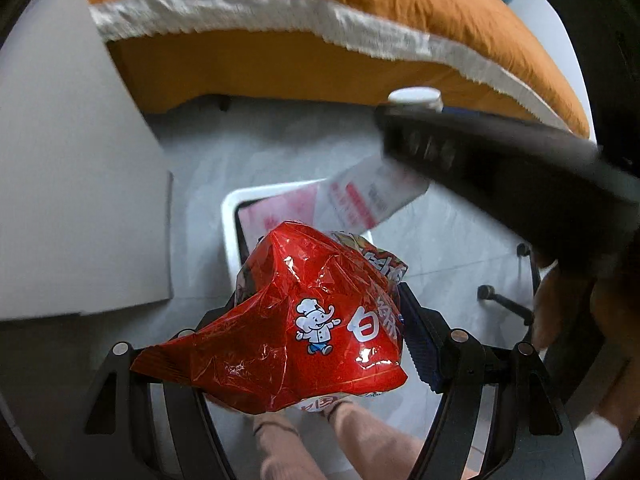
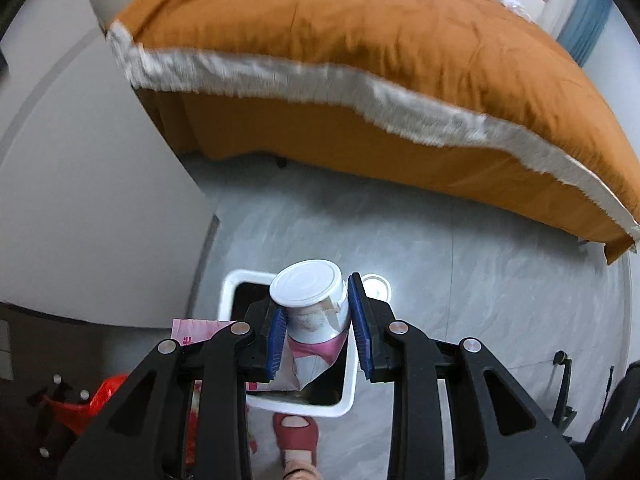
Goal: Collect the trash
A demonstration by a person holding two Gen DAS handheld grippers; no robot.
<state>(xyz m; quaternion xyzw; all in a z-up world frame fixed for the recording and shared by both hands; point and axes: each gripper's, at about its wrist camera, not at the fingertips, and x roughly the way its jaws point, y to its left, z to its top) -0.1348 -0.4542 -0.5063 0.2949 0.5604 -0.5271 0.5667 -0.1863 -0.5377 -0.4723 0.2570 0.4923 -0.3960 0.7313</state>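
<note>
Currently: left gripper (image 1: 320,316) clamping crinkled red foil snack bag (image 1: 288,328), right gripper (image 2: 318,324) pinching white lidded plastic cup (image 2: 310,300); both hovering above white rectangular bin (image 2: 232,284), awaiting drop.

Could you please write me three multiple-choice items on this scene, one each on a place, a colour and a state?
1. Where is the white trash bin?
A. on the bed
B. on the grey floor below both grippers
C. on a shelf

2. What colour is the snack bag in the left hand-held gripper?
A. red
B. green
C. black

3. How does the right hand-held gripper stand?
A. wide open, empty
B. shut on the white-lidded container
C. out of view

Key: 1 B, the bin stands on floor tiles near the orange bed; 2 A, glossy red foil; 3 B, blue pads press both container sides.
</note>
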